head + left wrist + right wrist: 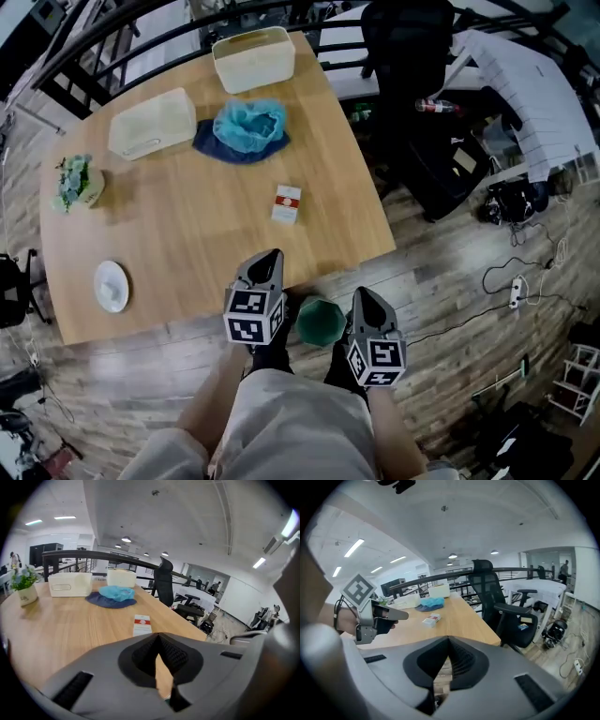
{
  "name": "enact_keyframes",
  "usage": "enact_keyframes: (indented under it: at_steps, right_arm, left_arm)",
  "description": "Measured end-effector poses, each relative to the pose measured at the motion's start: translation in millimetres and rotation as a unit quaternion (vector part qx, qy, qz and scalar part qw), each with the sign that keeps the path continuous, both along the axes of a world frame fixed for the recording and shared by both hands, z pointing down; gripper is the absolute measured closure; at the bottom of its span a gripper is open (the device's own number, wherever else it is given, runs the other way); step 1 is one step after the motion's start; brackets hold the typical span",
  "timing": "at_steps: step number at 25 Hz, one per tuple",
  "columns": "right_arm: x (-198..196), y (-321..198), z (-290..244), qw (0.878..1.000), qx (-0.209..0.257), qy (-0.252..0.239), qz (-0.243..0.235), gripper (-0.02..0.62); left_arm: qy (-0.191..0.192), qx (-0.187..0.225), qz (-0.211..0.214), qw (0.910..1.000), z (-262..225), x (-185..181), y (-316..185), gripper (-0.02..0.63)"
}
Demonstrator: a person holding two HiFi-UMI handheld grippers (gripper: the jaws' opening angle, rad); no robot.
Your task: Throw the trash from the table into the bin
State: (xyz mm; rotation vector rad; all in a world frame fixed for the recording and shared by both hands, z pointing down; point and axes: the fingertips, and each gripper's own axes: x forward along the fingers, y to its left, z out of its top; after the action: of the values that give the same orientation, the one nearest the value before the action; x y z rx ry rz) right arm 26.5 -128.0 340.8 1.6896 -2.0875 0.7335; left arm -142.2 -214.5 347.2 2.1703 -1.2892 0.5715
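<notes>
Left claw (pixel 265 258) first: we hold it at the near edge of the table (pixel 187 244), jaws pressed together with nothing between them. Sweeping across the wooden top from the left, we pass a white disc (pixel 111 285) near the front edge and a small potted plant (pixel 77 183) farther back. Next come a white box (pixel 152 123) and a crumpled light-blue heap (pixel 249 127) lying on a dark blue cloth (pixel 208 141), with a white tub (pixel 253 58) at the far edge. Closer to us, ahead of the left claw and clear of it, the red-and-white pack (pixel 287 203) lies flat on the table. Down on the floor, between our two claws, sits the green bin (pixel 321 321), just off the table's edge. Our right claw (pixel 364 298) hangs beside the bin, over the floor, jaws closed as well and empty. Far right, a black office chair (pixel 412 56) stands by the table.
</notes>
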Motion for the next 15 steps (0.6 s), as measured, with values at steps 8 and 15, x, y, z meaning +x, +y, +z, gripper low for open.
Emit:
enact_keyframes:
  at_steps: [8,15]
  right_arm:
    - [-11,50,26,0.992,-0.069,0.007,0.106,0.569]
    - [-8,79,30,0.989,-0.093,0.024,0.114,0.569]
  left_arm:
    - [-0.042,0.002,0.005,0.9991,37,3,-59,0.430]
    - [-0.078,-0.030,-0.009,0.9965,85,14,-80,0.243]
